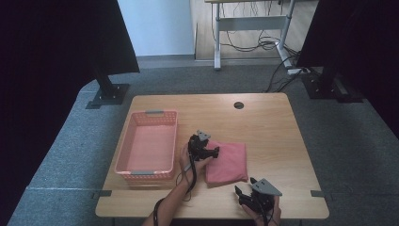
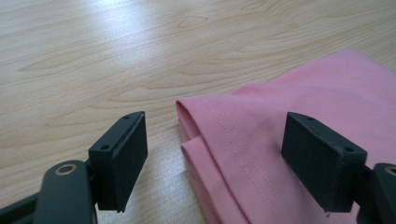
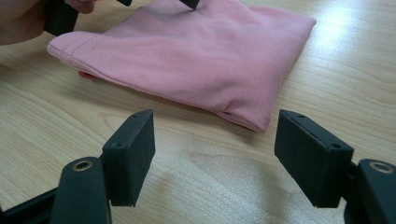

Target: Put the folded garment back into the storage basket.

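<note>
On the wooden table [image 1: 263,127], the folded pink cloth [image 1: 227,163] lies just right of the pink basket [image 1: 148,144]; with both the left claw [image 1: 212,151] and right claw [image 1: 241,194] open and empty, I'd pinch all layers at its near-left corner before lifting.

No readable text or labels anywhere.

Bench [image 2: 93,56]: light wood grain, smooth, faint sheen under glare. Folded cloth [image 3: 196,60]: pink knit fabric, matt, fine weave, stitched hem along one edge. Basket [image 1: 123,155]: pink plastic, latticed walls, grey handle pieces. Left tongs [image 2: 224,158] and right tongs [image 3: 219,158]: black matt plastic pads, small screw recesses. Floor [image 1: 61,155]: grey carpet, rough texture.
</note>
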{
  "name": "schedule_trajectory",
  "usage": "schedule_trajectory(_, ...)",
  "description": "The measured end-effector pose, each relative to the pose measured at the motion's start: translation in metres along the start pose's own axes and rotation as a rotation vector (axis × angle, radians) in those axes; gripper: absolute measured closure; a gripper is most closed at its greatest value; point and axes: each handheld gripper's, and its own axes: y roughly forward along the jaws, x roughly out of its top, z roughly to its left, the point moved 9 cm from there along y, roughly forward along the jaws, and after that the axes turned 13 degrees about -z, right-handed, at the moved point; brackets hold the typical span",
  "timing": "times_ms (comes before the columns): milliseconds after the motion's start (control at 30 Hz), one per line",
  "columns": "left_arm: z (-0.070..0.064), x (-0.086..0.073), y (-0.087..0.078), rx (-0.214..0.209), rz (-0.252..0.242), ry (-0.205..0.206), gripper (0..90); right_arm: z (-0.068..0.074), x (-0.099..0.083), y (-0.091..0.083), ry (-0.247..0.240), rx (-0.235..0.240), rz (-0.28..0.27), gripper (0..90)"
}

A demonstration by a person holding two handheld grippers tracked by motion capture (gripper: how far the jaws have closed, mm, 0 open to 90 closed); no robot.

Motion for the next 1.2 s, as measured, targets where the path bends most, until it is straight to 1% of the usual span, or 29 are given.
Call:
schedule_trajectory(67,0.0,0.0,0.002,0.004,0.005,0.001,22.6,0.0,0.0,0.0,0.0,0.0,0.0,28.6)
schedule_trajectory(200,0.001,-0.002,0.008,0.011,0.021,0.018,22.7,0.0,0.0,0.0,-0.001,0.0,-0.002,28.6)
schedule_trajectory(300,0.001,-0.004,0.01,0.01,0.027,0.015,23.5,0.0,0.0,0.0,-0.002,-0.001,-0.003,28.6)
schedule_trajectory(367,0.001,-0.005,0.012,0.003,0.023,0.01,24.1,0.0,0.0,0.0,-0.002,-0.001,-0.003,28.5)
schedule_trajectory(467,0.001,-0.006,0.013,-0.016,0.017,0.008,28.0,0.0,0.0,0.0,-0.005,-0.002,-0.003,28.6)
schedule_trajectory(500,0.001,-0.006,0.013,-0.024,0.013,0.0,28.0,0.0,0.0,0.0,-0.005,-0.002,-0.003,28.6)
schedule_trajectory(567,0.001,-0.005,0.012,-0.037,0.005,-0.002,39.7,0.0,0.0,0.0,-0.006,-0.003,-0.003,28.6)
schedule_trajectory(633,-0.003,-0.005,0.012,-0.068,-0.002,-0.001,49.7,0.0,0.0,0.0,-0.006,-0.003,-0.003,28.6)
schedule_trajectory(667,-0.005,-0.005,0.011,-0.094,-0.005,-0.012,53.9,0.0,0.0,0.0,-0.006,-0.003,-0.003,28.6)
schedule_trajectory(700,-0.006,-0.005,0.011,-0.104,-0.005,-0.018,57.3,0.0,0.0,0.0,-0.007,-0.004,-0.003,28.6)
schedule_trajectory(733,-0.006,-0.005,0.011,-0.104,-0.005,-0.018,60.3,0.0,0.0,0.0,-0.007,-0.004,-0.003,28.6)
schedule_trajectory(767,-0.006,-0.005,0.01,-0.116,-0.006,-0.033,62.7,0.0,0.0,0.0,-0.007,-0.004,-0.003,28.5)
schedule_trajectory(800,-0.006,-0.005,0.01,-0.116,-0.006,-0.033,64.8,0.0,0.0,0.0,-0.007,-0.004,-0.003,28.5)
schedule_trajectory(833,-0.006,-0.005,0.01,-0.119,-0.006,-0.036,64.8,0.0,0.0,0.0,-0.007,-0.004,-0.003,28.5)
schedule_trajectory(933,-0.006,-0.004,0.009,-0.117,-0.017,-0.046,70.8,0.0,0.0,0.0,-0.007,-0.004,-0.002,28.5)
schedule_trajectory(967,-0.006,-0.004,0.009,-0.111,-0.024,-0.043,70.8,0.0,0.0,0.0,-0.007,-0.004,-0.002,28.5)
schedule_trajectory(1000,-0.006,-0.004,0.008,-0.106,-0.028,-0.034,73.1,0.0,0.0,0.0,-0.006,-0.004,-0.002,28.4)
schedule_trajectory(1100,-0.007,-0.003,0.007,-0.093,-0.038,-0.029,74.7,0.0,0.0,0.0,-0.007,-0.004,-0.002,28.4)
schedule_trajectory(1133,-0.008,-0.002,0.005,-0.084,-0.036,-0.016,75.9,0.0,0.0,0.0,-0.007,-0.005,-0.003,28.4)
schedule_trajectory(1167,-0.008,-0.002,0.005,-0.084,-0.036,-0.016,76.3,0.0,0.0,0.0,-0.007,-0.005,-0.003,28.4)
schedule_trajectory(1200,-0.009,-0.001,0.003,-0.086,-0.034,-0.002,76.6,0.0,0.0,0.0,-0.008,-0.005,-0.002,28.4)
